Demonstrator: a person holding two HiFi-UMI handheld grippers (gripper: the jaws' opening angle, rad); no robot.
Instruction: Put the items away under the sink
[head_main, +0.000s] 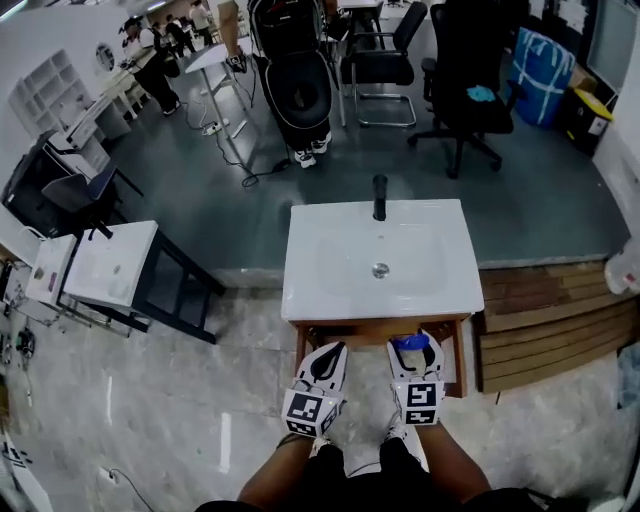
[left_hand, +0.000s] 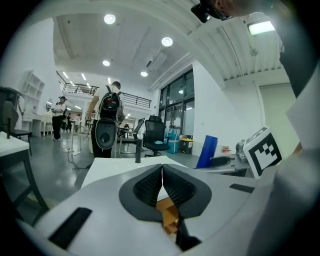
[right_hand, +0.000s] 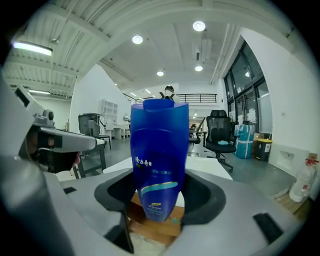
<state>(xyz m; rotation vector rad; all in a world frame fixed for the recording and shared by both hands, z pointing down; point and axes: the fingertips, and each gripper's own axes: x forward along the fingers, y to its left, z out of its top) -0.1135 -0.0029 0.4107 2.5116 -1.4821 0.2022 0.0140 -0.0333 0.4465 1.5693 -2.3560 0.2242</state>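
Note:
A white sink top (head_main: 330, 290) with a black faucet (head_main: 379, 197) sits on a wooden cabinet (head_main: 372, 330) right in front of me. My right gripper (head_main: 414, 350) is shut on an upright blue bottle (head_main: 410, 343), level with the cabinet's front edge. In the right gripper view the blue bottle (right_hand: 159, 155) fills the gap between the dark pads (right_hand: 210, 197), with the cabinet's wood (right_hand: 150, 225) below it. My left gripper (head_main: 332, 354) hangs beside it to the left, shut and holding nothing. In the left gripper view its pads (left_hand: 147, 187) meet, with wood (left_hand: 168, 214) showing under them.
A white side table (head_main: 110, 262) on a dark frame stands at the left. Wooden steps (head_main: 550, 320) lie to the right of the cabinet, with a white bottle (head_main: 625, 268) at their far end. Black office chairs (head_main: 465, 80) and a person with a black backpack (head_main: 300, 90) are beyond the sink.

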